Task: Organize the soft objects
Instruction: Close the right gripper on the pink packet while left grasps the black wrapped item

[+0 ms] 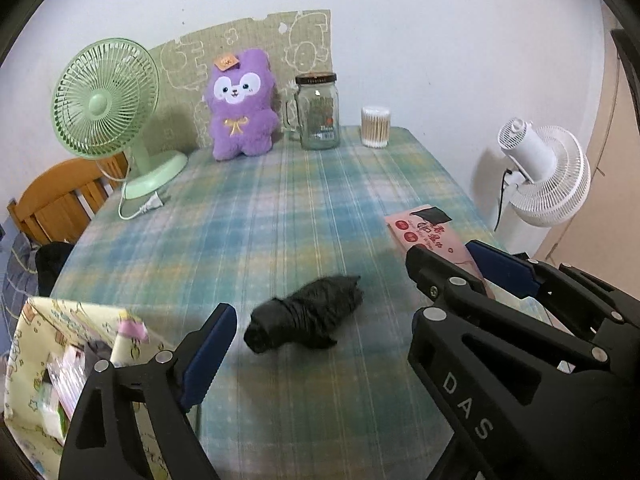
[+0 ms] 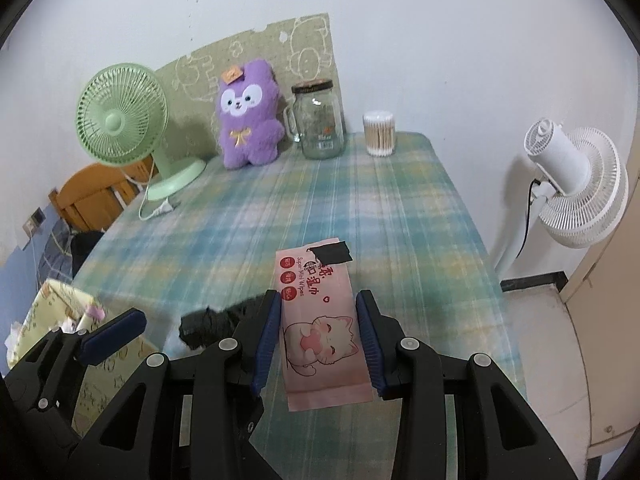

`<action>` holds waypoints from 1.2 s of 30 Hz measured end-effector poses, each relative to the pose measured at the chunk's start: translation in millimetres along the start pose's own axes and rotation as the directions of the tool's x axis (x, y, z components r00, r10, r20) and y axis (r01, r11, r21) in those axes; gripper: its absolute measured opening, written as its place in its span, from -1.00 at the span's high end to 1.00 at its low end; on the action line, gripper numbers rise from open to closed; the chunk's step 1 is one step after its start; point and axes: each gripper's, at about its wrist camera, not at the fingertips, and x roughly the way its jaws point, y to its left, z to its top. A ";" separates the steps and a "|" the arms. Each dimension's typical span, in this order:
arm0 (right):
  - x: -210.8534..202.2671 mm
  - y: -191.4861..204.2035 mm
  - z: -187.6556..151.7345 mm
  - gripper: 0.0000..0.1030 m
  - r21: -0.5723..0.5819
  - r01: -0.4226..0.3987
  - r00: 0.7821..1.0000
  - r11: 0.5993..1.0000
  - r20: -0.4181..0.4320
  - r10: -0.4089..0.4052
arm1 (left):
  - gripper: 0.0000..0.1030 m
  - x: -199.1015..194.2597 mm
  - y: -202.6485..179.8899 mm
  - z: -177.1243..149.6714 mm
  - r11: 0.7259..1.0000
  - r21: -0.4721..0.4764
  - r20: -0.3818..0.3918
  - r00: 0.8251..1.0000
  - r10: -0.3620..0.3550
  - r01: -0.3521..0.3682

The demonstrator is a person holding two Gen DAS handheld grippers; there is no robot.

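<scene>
Right tool (image 2: 318,336), spread, straddles the pink wipes pack (image 2: 320,332); left tool (image 1: 320,300) gapes.

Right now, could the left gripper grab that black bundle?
Probably yes. The left gripper is open, and the black bundle lies on the cloth between its fingers with nothing on top. The right gripper sits close by, around the wipes pack.

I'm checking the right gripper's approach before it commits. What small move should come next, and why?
Probably close the right gripper on the wipes pack. Its open fingers already straddle the pack, one on each long side, and the pack lies flat on the table. The left gripper is open near the black bundle and looks clear of the pack.
</scene>
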 end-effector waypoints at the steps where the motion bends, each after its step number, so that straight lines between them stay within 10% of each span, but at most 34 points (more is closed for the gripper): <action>1: 1.8 -0.9 1.6 0.19 0.003 0.002 1.000 1.000 0.001 -0.002 | -0.79 2.3 0.2 1.8 1.000 -0.003 0.000 1.000 0.001 -0.001; 31: 78.4 -19.6 -15.9 0.18 0.013 0.028 0.990 1.000 -0.135 -0.026 | -0.74 84.1 3.3 -14.0 0.997 -0.066 -0.098 0.995 0.026 -0.032; 36: 76.7 -18.3 -15.1 0.18 0.011 0.030 0.992 0.999 -0.126 -0.029 | -0.49 85.3 3.6 -14.3 0.997 -0.070 -0.105 0.994 0.012 -0.019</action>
